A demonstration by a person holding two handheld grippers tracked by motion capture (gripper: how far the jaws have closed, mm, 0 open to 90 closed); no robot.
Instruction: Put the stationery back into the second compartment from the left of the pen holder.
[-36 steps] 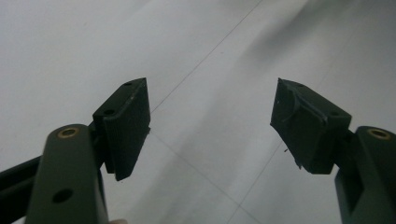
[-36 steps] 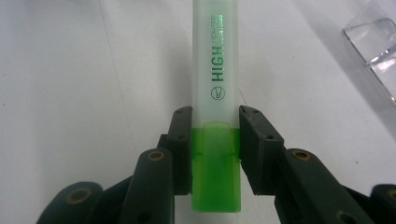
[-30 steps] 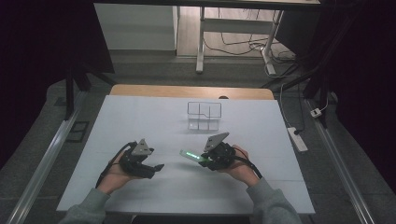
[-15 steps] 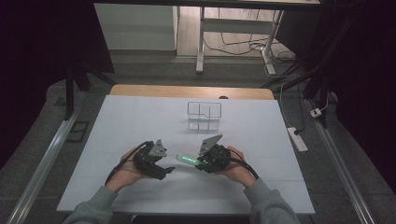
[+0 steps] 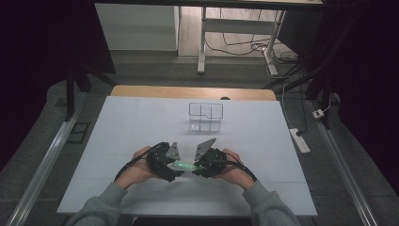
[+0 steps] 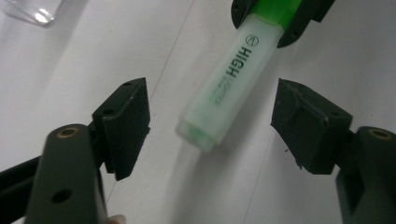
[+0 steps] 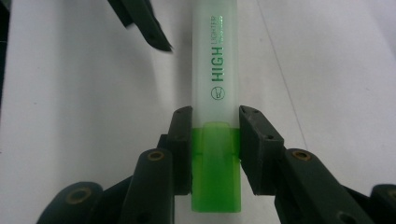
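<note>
A green highlighter (image 5: 184, 165) hangs level over the white table between my two grippers. My right gripper (image 7: 215, 122) is shut on its bright green cap end (image 7: 215, 168). The pale body (image 6: 229, 88) printed "HIGH" points toward my left gripper (image 6: 212, 107). The left jaws have just been closing and stand either side of the body's free end, with a gap on each side. In the high view the left gripper (image 5: 167, 162) and right gripper (image 5: 203, 165) face each other near the table's front middle.
A clear divided box (image 5: 205, 117) stands on the white table (image 5: 141, 122) beyond the grippers; its corner (image 6: 32, 9) is in the left gripper view. A power strip (image 5: 299, 140) lies on the floor to the right.
My left hand has moved right toward the right gripper, and its jaws now stand around the highlighter's free end. The right gripper has held still with the highlighter.
</note>
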